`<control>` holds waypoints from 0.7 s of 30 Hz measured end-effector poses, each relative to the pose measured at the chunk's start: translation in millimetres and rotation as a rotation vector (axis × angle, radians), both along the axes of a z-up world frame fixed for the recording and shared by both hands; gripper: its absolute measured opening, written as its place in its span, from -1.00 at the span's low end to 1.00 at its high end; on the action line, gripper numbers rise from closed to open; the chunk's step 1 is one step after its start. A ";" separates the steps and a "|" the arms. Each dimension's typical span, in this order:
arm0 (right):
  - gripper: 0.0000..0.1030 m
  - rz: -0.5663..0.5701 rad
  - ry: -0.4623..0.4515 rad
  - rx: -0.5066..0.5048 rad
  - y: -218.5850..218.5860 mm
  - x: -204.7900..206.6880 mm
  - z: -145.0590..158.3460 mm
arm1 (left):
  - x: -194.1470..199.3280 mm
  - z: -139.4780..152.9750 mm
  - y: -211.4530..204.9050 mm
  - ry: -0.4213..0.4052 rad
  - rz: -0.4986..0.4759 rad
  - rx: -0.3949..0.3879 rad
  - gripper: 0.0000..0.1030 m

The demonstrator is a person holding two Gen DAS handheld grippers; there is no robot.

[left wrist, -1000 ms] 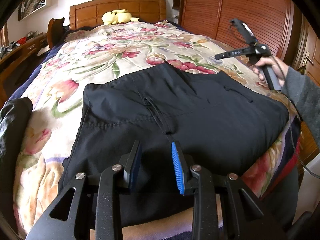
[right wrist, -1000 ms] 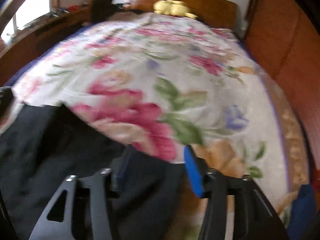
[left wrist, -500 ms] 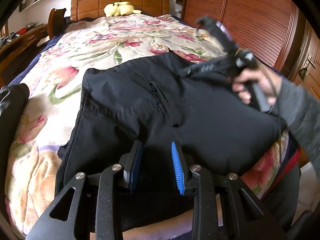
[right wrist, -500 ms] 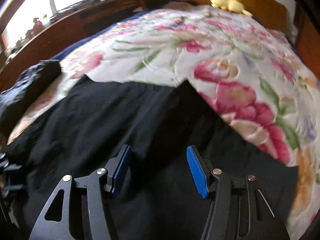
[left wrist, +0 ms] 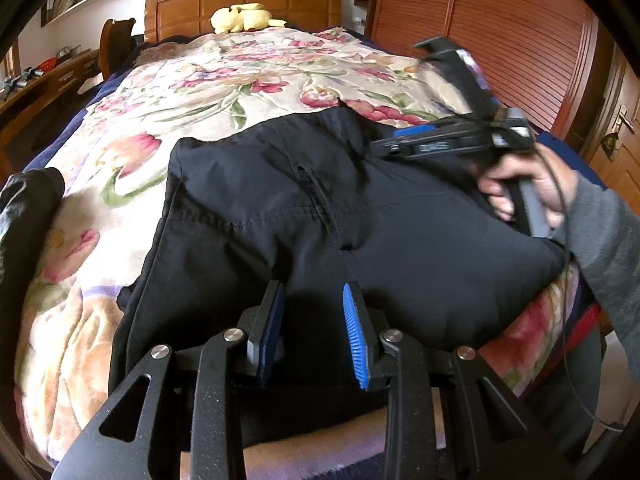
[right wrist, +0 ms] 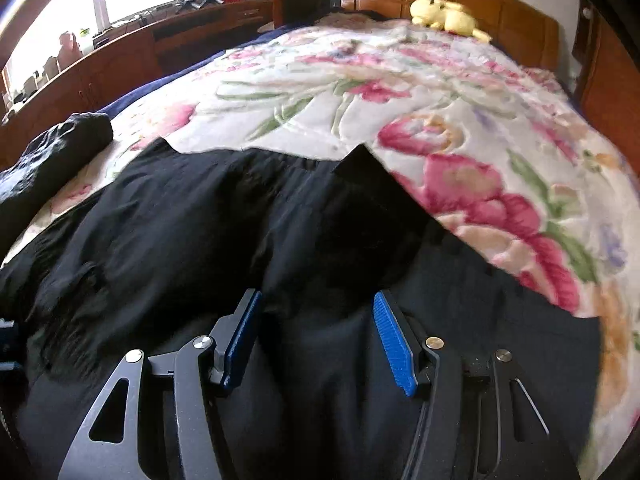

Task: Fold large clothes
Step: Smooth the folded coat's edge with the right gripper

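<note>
Black woven trousers (left wrist: pixel 328 216), spread waist-end across the near part of a bed under a cream quilt printed with pink and green flowers (left wrist: pixel 224 80), hanging a little over the near edge. Left gripper (left wrist: pixel 314 332) poised low above the near hem side, blue-padded jaws parted only narrowly, nothing between them, cloth merely underneath. Right gripper (right wrist: pixel 316 340) hovering over the far right portion of the same garment, jaws set moderately wide, also empty; seen from the left camera as a black tool in a grey-sleeved hand (left wrist: pixel 520 184) just above the fabric.

Likely trouble from here:
- Pinching a single layer. Dark cloth on dark cloth hides the edges, so closing on the top ply alone would peel the trousers open instead of carrying both layers over
- Missing the raised pointed flap (right wrist: pixel 360 168) near the far edge; left loose, bound to end up crumpled inside the fold
- Catching quilt along with trouser fabric, dragging the bedding and skewing the crease
- Narrow left opening riding over the thick seam rather than straddling it, giving a weak hold that slips mid-lift
- Uneven lifting between the two hands, twisting the garment or pulling the overhang off the bed
- A second black bundle of clothing (right wrist: pixel 56 148) lying just beside the left edge, easily snagged during a sideways fold
</note>
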State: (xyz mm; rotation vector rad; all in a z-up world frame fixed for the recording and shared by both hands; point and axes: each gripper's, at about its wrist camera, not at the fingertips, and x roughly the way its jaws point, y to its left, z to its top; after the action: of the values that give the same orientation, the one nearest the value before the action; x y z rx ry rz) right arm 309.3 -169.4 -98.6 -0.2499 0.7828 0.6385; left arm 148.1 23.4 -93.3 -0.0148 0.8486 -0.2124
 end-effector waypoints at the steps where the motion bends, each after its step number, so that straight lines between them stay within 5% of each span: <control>1: 0.16 0.009 -0.003 0.002 -7.7 -9.8 4.5 | -1.6 1.1 -1.1 -0.004 0.000 -0.001 -0.39; 13: 0.16 -0.135 -0.018 0.033 -150.9 -130.4 4.6 | -6.6 12.5 -40.4 -0.042 -0.082 -0.018 -0.39; 21: 0.16 -0.247 -0.030 0.030 -195.4 -167.8 13.7 | -7.1 11.1 -62.0 -0.034 -0.122 -0.005 -0.39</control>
State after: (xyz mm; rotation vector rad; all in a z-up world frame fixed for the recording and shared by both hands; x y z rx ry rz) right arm 141.5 -364.8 -84.8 -0.1316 0.7604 0.4125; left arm 141.0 -38.6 -82.3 0.0361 0.8161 -0.3284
